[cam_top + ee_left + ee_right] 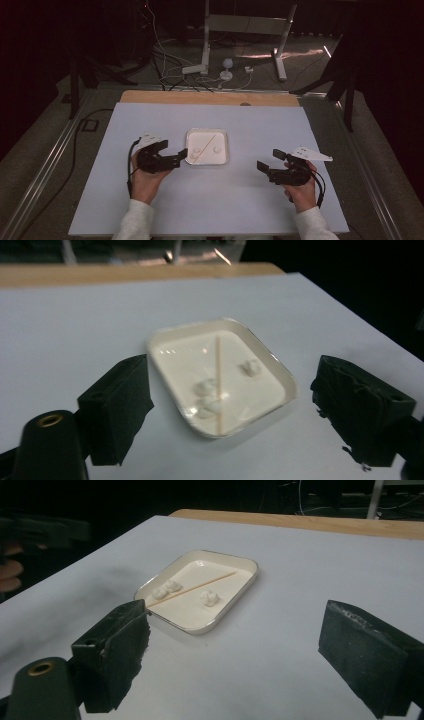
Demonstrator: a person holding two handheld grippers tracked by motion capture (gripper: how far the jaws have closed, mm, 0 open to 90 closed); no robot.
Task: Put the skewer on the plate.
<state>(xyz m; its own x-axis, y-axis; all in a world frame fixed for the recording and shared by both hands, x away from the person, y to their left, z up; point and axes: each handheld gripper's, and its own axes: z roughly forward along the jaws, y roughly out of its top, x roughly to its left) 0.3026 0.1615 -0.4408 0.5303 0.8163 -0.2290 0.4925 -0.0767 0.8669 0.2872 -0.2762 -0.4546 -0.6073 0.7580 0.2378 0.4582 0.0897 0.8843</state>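
The thin wooden stick [205, 146] is lying inside the shallow white tray [223, 135], resting on the tray's floor and running corner to corner. In the high view its long axis is slanting from the tray's near-left corner up to its far-right corner; one end is sitting among the two white lumps [206, 397] at the near-left, while a third white lump [210, 598] is sitting apart on the other side of the stick.

The left tongs [181, 156] are hanging just beside the tray's left edge with the jaws standing wide and nothing between them — in the left gripper view the tray and stick are lying beyond and between the two black pads, untouched. I judge this as the moment right after a release: the stick is lying in the tray and that hand is free.

The right tongs [267, 163] are hovering well to the right of the tray, low over the desk [150, 210], jaws also apart and empty.

Any further move on the stick would call for coming down across its slant, pads set on either side of its narrow width — and staying clear of the lumps near its lower end.
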